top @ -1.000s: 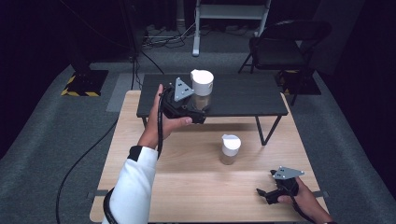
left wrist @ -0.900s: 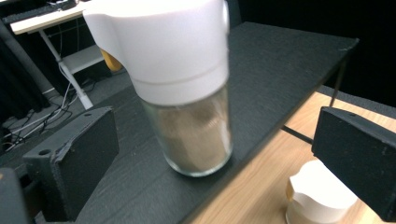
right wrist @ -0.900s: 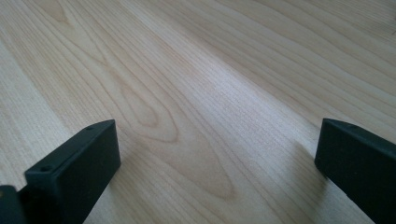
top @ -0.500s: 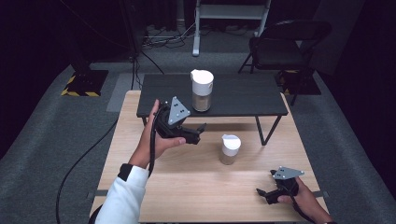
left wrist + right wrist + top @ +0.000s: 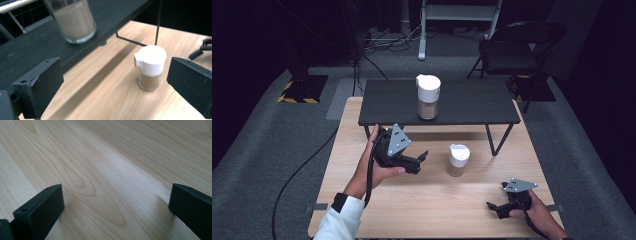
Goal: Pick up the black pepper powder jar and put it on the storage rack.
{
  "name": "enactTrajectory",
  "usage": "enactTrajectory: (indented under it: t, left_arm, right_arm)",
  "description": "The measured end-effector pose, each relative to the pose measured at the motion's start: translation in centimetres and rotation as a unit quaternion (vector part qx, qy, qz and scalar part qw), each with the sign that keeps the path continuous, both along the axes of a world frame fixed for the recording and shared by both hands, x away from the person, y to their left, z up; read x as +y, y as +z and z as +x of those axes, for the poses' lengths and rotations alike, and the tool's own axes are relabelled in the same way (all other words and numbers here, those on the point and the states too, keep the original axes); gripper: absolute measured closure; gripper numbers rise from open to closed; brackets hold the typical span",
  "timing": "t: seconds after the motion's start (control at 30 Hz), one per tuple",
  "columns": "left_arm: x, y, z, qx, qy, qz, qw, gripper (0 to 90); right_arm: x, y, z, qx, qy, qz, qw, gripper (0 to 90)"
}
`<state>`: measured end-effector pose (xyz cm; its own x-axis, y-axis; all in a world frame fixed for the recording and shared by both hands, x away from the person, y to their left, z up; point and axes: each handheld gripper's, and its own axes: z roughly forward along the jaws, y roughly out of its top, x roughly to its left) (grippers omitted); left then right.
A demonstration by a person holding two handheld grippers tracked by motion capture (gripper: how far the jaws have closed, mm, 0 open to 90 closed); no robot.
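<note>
A white-lidded jar [image 5: 428, 97] holding brown powder stands on the low black shelf [image 5: 462, 107]. A second, smaller white-lidded jar [image 5: 458, 160] of brown powder stands on the wooden table [image 5: 427, 205] in front of the shelf. My left gripper [image 5: 422, 162] is open, held above the table a little left of the small jar and pointing at it. The left gripper view has that small jar [image 5: 150, 68] ahead between the wide jaws, with the shelf jar [image 5: 73, 21] at top left. Low at the table's front right, my right gripper [image 5: 493, 209] is open and empty.
The black shelf stands on thin metal legs [image 5: 492, 140] across the back of the table. A black folding chair [image 5: 512, 50] and a white stand [image 5: 459, 15] are on the carpet behind. Cables [image 5: 302, 170] trail off the table's left side.
My left gripper let go of the shelf jar, drew back off the shelf and dropped toward the small jar on the table. The right gripper has stayed put.
</note>
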<state>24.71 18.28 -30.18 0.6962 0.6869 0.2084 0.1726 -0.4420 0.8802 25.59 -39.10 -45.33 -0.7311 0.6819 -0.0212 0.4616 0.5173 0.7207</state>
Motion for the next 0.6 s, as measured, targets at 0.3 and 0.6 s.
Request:
enactTrajectory:
  t: [0.3, 0.6]
  left_arm:
    - [1.7, -2.7, -1.2, 0.018, 0.010, 0.012, 0.9997, 0.5]
    - [3.2, -5.2, -1.9, 0.042, 0.014, 0.007, 0.9990, 0.5]
  right_arm:
    - [0.0, 0.0, 0.0, 0.000, 0.000, 0.000, 1.0000, 0.0]
    - [0.0, 0.0, 0.0, 0.000, -0.001, 0.000, 1.0000, 0.0]
